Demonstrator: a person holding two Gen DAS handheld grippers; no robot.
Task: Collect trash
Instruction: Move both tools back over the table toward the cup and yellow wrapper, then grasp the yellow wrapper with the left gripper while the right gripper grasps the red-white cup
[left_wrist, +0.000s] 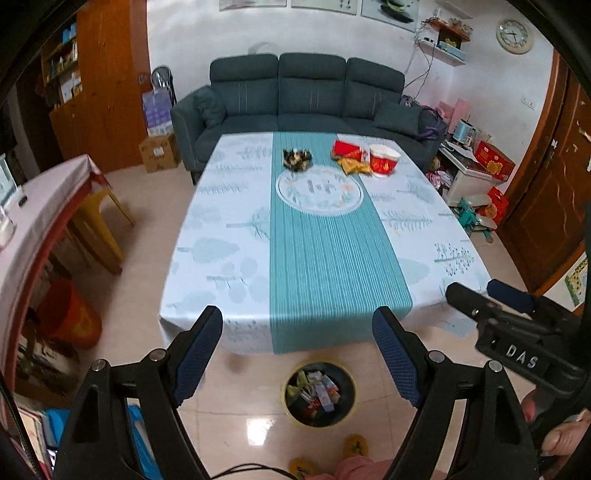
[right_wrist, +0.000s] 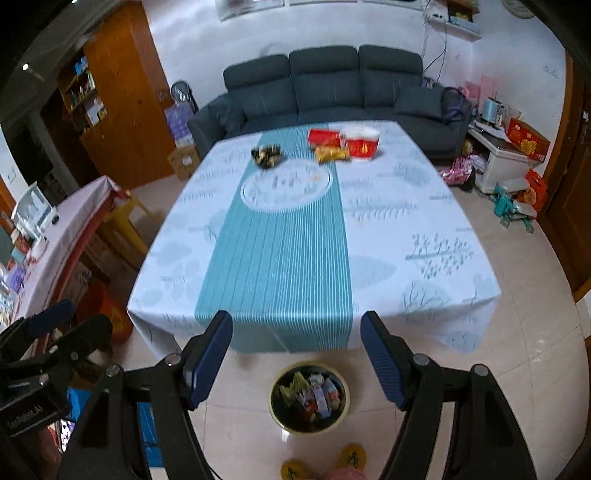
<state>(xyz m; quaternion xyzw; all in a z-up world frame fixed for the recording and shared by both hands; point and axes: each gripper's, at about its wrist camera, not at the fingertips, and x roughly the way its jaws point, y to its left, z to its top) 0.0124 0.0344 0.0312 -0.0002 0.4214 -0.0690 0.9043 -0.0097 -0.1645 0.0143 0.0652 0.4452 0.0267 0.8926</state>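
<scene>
A round trash bin (left_wrist: 320, 394) (right_wrist: 309, 397) holding several crumpled wrappers stands on the tiled floor in front of the table (left_wrist: 221, 295) (right_wrist: 424, 295). At the table's far end lie a dark wrapper pile (left_wrist: 296, 158) (right_wrist: 266, 155), a red box (left_wrist: 347, 148) (right_wrist: 325, 137), a yellow packet (left_wrist: 354, 167) (right_wrist: 332, 154) and a red-and-white paper bucket (left_wrist: 384, 158) (right_wrist: 361, 143). My left gripper (left_wrist: 297, 356) is open and empty, high above the bin. My right gripper (right_wrist: 297, 360) is open and empty too, and also shows at the right of the left wrist view (left_wrist: 491, 293).
A dark sofa (left_wrist: 306, 96) stands behind the table. A side table (left_wrist: 44, 214) with a yellow stool sits at the left, boxes and clutter (left_wrist: 476, 177) at the right. Yellow slippers (right_wrist: 351, 456) are on the floor near the bin.
</scene>
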